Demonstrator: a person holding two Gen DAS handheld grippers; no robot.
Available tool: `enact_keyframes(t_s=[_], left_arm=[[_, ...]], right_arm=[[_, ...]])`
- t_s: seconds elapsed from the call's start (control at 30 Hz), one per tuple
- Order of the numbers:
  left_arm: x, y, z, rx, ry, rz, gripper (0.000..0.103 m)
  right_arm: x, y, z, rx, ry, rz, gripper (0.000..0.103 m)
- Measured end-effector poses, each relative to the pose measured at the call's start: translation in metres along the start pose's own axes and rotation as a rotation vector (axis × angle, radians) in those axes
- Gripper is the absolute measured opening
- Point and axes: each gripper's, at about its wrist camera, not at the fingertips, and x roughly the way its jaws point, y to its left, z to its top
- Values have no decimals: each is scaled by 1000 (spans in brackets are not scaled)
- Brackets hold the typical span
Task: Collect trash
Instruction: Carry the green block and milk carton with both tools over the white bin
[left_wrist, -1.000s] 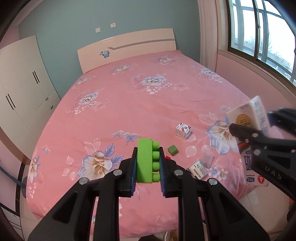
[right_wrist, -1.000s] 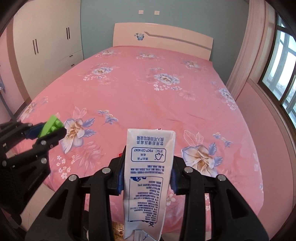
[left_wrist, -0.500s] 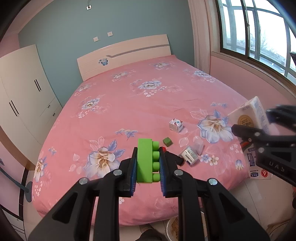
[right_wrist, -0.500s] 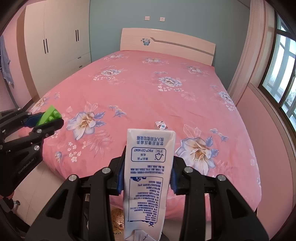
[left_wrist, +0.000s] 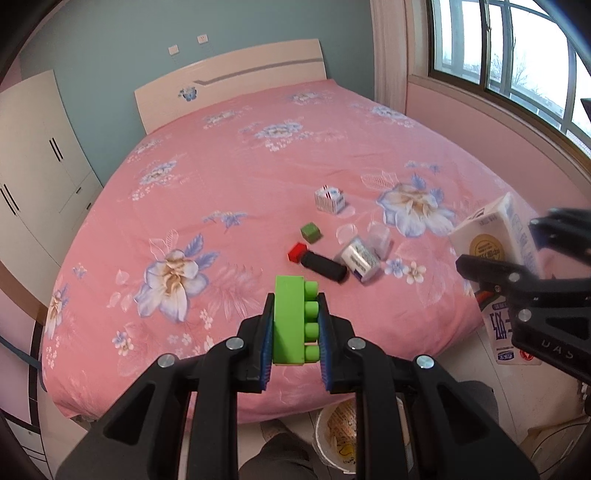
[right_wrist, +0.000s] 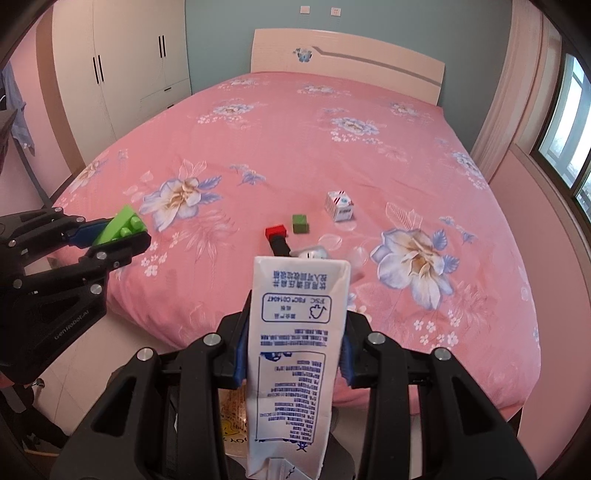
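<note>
Left tool (left_wrist: 295, 325) is clamped on a green toy brick (left_wrist: 293, 319), studs facing right, held above the near edge of the pink floral bed (left_wrist: 258, 147). Right tool (right_wrist: 293, 345) is clamped on a white milk carton (right_wrist: 295, 354), its print upside down. On the bed lie a small white box (left_wrist: 328, 199), a green cube (left_wrist: 310, 232), a red cube (left_wrist: 296, 252) touching a black cylinder (left_wrist: 325, 266), and a white packet (left_wrist: 360, 258). A paper-lined bin (left_wrist: 338, 435) sits on the floor below.

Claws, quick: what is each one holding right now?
Left claw: shut on the bright green studded plastic brick.
Right claw: shut on the white printed milk carton.
</note>
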Motion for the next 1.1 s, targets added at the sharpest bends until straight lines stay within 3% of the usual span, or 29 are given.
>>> enact_keyframes(t_s=[1.1], left_arm=[[140,-59,-147,34,335,-134,23]], right_arm=[[162,33,-145,26,318,125,39]])
